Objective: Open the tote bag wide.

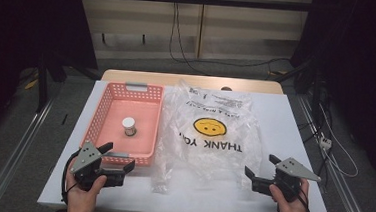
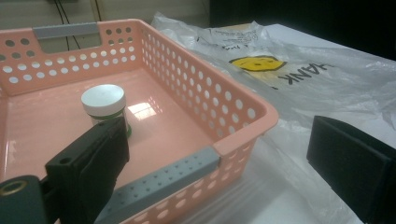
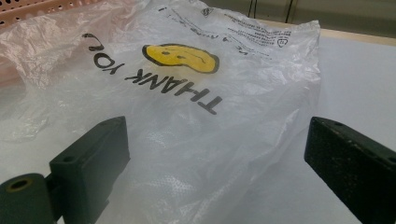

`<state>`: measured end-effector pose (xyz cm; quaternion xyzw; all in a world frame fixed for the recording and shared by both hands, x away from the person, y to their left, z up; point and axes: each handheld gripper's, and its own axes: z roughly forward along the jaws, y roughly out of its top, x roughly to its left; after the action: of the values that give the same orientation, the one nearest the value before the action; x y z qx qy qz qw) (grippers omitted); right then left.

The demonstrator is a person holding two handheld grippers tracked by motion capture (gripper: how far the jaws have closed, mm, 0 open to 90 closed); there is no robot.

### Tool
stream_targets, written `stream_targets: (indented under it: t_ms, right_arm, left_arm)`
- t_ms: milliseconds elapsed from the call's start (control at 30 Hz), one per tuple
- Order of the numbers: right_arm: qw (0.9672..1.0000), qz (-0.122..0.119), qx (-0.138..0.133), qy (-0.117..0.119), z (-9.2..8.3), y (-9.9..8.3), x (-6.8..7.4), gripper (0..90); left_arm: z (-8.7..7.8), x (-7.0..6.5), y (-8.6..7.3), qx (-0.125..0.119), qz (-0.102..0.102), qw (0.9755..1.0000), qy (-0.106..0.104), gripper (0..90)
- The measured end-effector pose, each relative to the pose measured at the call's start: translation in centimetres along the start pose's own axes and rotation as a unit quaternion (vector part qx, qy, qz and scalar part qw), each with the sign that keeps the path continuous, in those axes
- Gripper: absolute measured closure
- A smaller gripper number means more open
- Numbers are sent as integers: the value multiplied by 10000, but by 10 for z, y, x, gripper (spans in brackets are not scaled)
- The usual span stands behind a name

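Meanwhile, both claws gape wide: left gripper (image 1: 119, 157) at seven o'clock beside the pink basket (image 1: 107, 102) holding a white-lidded, perhaps green-labelled jar (image 1: 129, 126); right gripper (image 1: 260, 167) at five o'clock, near the plastic bag (image 1: 209, 132).

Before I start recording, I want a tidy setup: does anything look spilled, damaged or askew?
Nothing spilled or damaged. The plastic bag lies crumpled beside the pink basket, and the small white-lidded jar stands upright inside it.
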<state>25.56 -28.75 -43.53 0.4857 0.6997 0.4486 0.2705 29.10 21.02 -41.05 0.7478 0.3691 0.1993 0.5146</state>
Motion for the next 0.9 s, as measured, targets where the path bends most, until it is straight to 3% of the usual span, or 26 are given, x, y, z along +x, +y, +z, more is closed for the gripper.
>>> stream_targets:
  t_ms: [333,467,700,900]
  right_arm:
    - [9998,-10,202,41,-1,1,0,48]
    - [9991,-92,273,324,1,2,2,52]
    - [9979,-127,352,523,7,11,9,47]
    - [9965,-357,411,638,14,22,20,76]
  left_arm:
    - [2,-1,-1,62,-53,10000,-42,54]
    - [2,-1,-1,108,-12,9999,-49,54]
    - [2,-2,-3,155,77,9998,-80,54]
    - [0,-3,-3,139,62,9998,-119,54]
